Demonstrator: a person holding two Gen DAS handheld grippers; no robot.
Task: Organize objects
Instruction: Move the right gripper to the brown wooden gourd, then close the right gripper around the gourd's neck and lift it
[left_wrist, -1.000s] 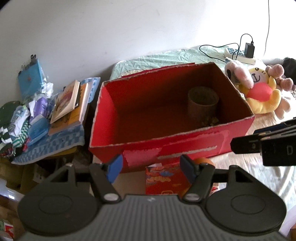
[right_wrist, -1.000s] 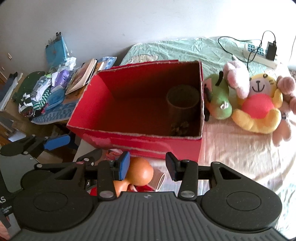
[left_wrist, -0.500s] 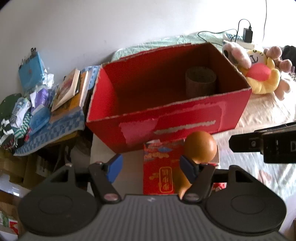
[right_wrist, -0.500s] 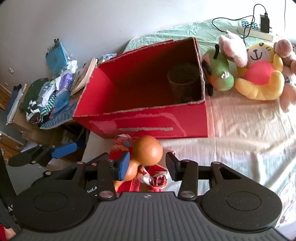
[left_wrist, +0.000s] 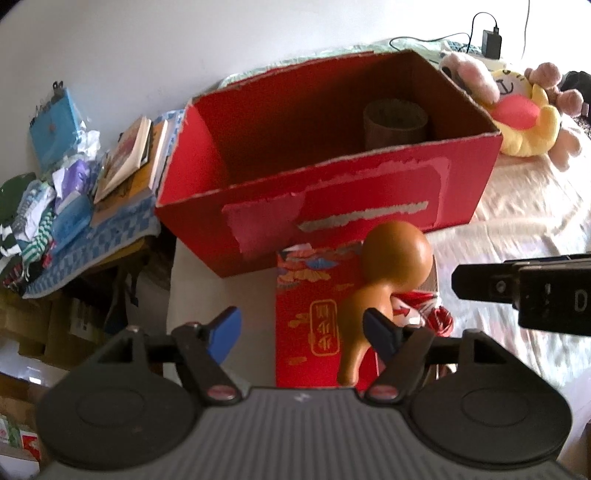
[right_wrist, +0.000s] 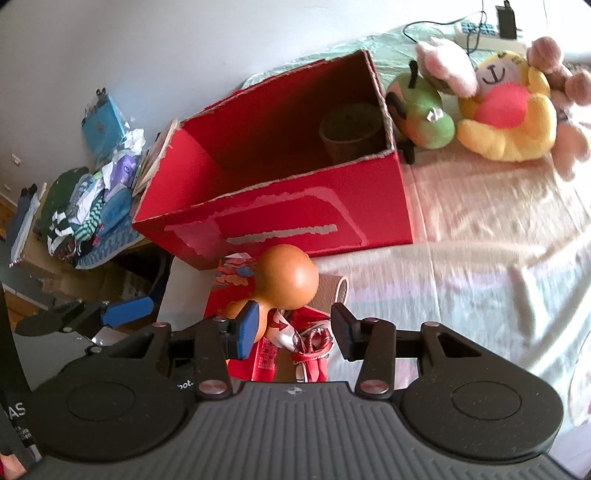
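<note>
Comparing this moment with the views a second back, we find that both cameras have dropped and tipped downward, so the red cardboard box (left_wrist: 332, 192) has slid up the picture and the items in front of it are now fully shown. The left gripper (left_wrist: 301, 330) has just been widening its fingers; they stand apart over the red printed packet (left_wrist: 310, 321), with the neck of the orange gourd-shaped object (left_wrist: 391, 266) just beside the right-hand finger, and nothing is pressed between them. The right gripper (right_wrist: 293, 326) holds its fingers apart as well, with the gourd's round head (right_wrist: 288, 277) just beyond and between the tips, and a red-and-white patterned pouch (right_wrist: 310, 343) below them; no contact is evident. We judge that both tools are lining up on this small pile at the bed's edge, probably to lift one item into the box, which already holds a dark woven cylindrical container (left_wrist: 395, 123) in its far right corner. The plush toys (right_wrist: 506, 107) lie on the bed to the right of the box, untouched. For writing, the packet carries gold seal-style characters we cannot decipher; the right gripper body shows a partial "D" in the left view.
</note>
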